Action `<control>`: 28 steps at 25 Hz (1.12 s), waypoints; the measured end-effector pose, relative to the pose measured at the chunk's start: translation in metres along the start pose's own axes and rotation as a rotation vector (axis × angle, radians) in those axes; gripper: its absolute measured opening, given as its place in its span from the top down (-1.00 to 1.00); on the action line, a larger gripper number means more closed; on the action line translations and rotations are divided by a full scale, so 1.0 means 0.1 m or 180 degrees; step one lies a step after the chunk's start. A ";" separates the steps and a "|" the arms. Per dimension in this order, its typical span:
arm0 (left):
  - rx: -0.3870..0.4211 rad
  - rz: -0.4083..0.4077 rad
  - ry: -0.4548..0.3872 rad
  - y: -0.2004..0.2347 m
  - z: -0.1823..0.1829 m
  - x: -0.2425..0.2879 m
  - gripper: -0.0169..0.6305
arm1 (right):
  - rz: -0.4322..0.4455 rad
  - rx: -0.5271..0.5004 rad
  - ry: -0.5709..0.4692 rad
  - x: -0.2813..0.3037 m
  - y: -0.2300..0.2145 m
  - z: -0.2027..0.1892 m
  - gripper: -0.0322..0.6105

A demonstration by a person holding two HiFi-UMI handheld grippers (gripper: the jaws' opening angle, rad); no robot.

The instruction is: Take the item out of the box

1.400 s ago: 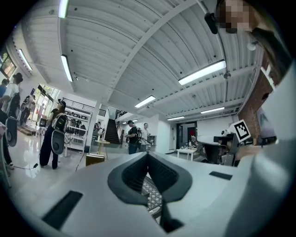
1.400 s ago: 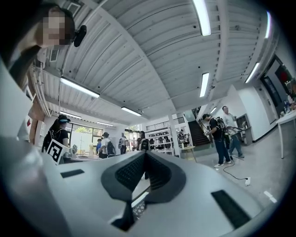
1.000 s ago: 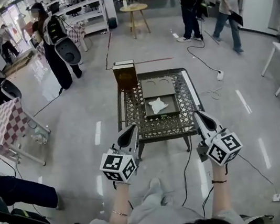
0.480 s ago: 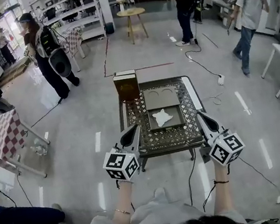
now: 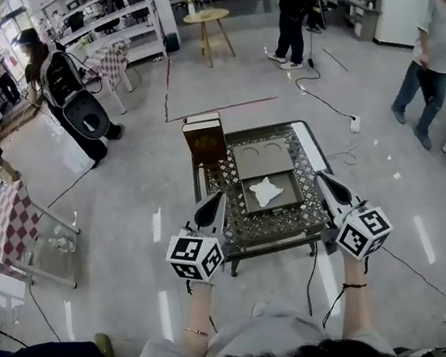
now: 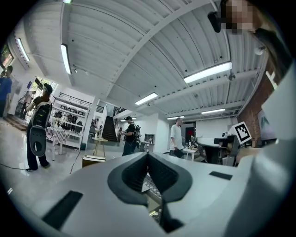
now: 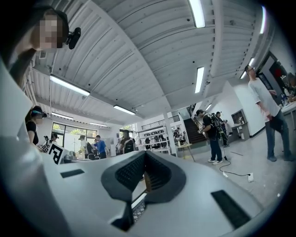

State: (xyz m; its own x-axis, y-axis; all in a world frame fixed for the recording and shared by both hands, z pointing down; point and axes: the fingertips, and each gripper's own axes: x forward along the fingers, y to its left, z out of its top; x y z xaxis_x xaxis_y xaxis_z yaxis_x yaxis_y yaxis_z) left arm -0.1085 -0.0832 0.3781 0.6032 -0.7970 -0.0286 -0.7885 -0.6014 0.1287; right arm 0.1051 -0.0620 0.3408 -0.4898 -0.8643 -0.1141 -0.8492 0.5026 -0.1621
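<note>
The metal lattice-top table (image 5: 244, 227) in front of me stands on a glossy floor (image 5: 145, 169). Directly on the lattice lies my flat grey-brown box (image 5: 291, 198), opened out, its lid half (image 5: 258, 159) farther from me. An upright brown box (image 5: 204, 141) stands at the far left corner.

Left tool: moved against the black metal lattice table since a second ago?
Yes. The left tool has advanced along the left side of the black metal lattice table, farther past its near edge.

The left gripper (image 5: 216, 201) and right gripper (image 5: 324, 179) flank the table (image 5: 244, 229)'s open box (image 5: 291, 197) holding a white item (image 5: 265, 191).
</note>
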 end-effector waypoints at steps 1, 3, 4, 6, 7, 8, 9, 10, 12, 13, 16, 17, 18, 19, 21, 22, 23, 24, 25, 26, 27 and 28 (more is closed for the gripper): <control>-0.0002 -0.0006 0.0009 0.03 -0.01 0.03 0.90 | -0.0001 0.0001 0.0003 0.05 -0.01 -0.01 0.84; -0.0026 -0.0002 0.0033 0.11 -0.03 0.08 0.90 | 0.0004 0.0012 0.0019 0.16 -0.03 -0.04 0.84; -0.0048 0.0003 0.0052 0.14 -0.06 0.10 0.89 | 0.0005 0.0026 0.0038 0.21 -0.05 -0.06 0.84; -0.0097 0.0019 0.0103 0.20 -0.13 0.14 0.90 | 0.0003 0.0067 0.0095 0.29 -0.09 -0.13 0.84; -0.0118 0.0033 0.0124 0.22 -0.16 0.17 0.90 | 0.0009 0.0084 0.0124 0.33 -0.12 -0.17 0.84; -0.0134 0.0050 0.0136 0.26 -0.17 0.20 0.90 | 0.0023 0.0093 0.0152 0.39 -0.14 -0.19 0.84; -0.0147 0.0068 0.0140 0.29 -0.18 0.24 0.90 | 0.0043 0.0092 0.0179 0.45 -0.17 -0.21 0.84; -0.0161 0.0085 0.0144 0.32 -0.19 0.28 0.90 | 0.0065 0.0085 0.0204 0.51 -0.20 -0.22 0.84; -0.0196 0.0115 0.0165 0.39 -0.23 0.37 0.90 | 0.0108 0.0084 0.0243 0.64 -0.26 -0.25 0.84; -0.0213 0.0132 0.0177 0.42 -0.25 0.41 0.90 | 0.0128 0.0092 0.0261 0.69 -0.28 -0.26 0.84; -0.0248 0.0187 0.0184 0.51 -0.28 0.55 0.89 | 0.0192 0.0100 0.0322 0.86 -0.39 -0.31 0.84; -0.0253 0.0200 0.0183 0.54 -0.28 0.61 0.90 | 0.0213 0.0103 0.0341 0.92 -0.43 -0.33 0.84; -0.0255 0.0212 0.0188 0.56 -0.28 0.68 0.90 | 0.0232 0.0108 0.0359 0.98 -0.47 -0.34 0.84; -0.0257 0.0223 0.0201 0.59 -0.30 0.74 0.90 | 0.0249 0.0115 0.0379 1.03 -0.52 -0.37 0.84; -0.0260 0.0251 0.0248 0.62 -0.35 0.85 0.90 | 0.0282 0.0135 0.0424 1.12 -0.60 -0.42 0.84; -0.0259 0.0268 0.0279 0.63 -0.39 0.90 0.89 | 0.0301 0.0149 0.0447 1.16 -0.64 -0.45 0.84; -0.0262 0.0288 0.0307 0.64 -0.42 0.94 0.90 | 0.0322 0.0159 0.0471 1.19 -0.68 -0.48 0.84; -0.0271 0.0307 0.0327 0.65 -0.46 0.98 0.90 | 0.0343 0.0162 0.0498 1.23 -0.72 -0.51 0.84; -0.0282 0.0323 0.0342 0.66 -0.50 1.02 0.90 | 0.0365 0.0162 0.0523 1.27 -0.76 -0.54 0.84; -0.0289 0.0336 0.0353 0.67 -0.54 1.06 0.90 | 0.0385 0.0159 0.0546 1.31 -0.79 -0.58 0.84; -0.0293 0.0350 0.0365 0.69 -0.57 1.10 0.90 | 0.0401 0.0156 0.0570 1.35 -0.83 -0.61 0.84; -0.0301 0.0364 0.0380 0.70 -0.61 1.12 0.90 | 0.0412 0.0156 0.0597 1.39 -0.86 -0.65 0.84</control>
State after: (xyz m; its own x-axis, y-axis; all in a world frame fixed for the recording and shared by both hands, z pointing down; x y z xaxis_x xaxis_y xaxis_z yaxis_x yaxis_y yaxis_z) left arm -0.0887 -0.2113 0.4443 0.5246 -0.8444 0.1087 -0.8414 -0.4949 0.2171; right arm 0.0967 -0.2262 0.4027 -0.6261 -0.7784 0.0464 -0.7685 0.6058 -0.2060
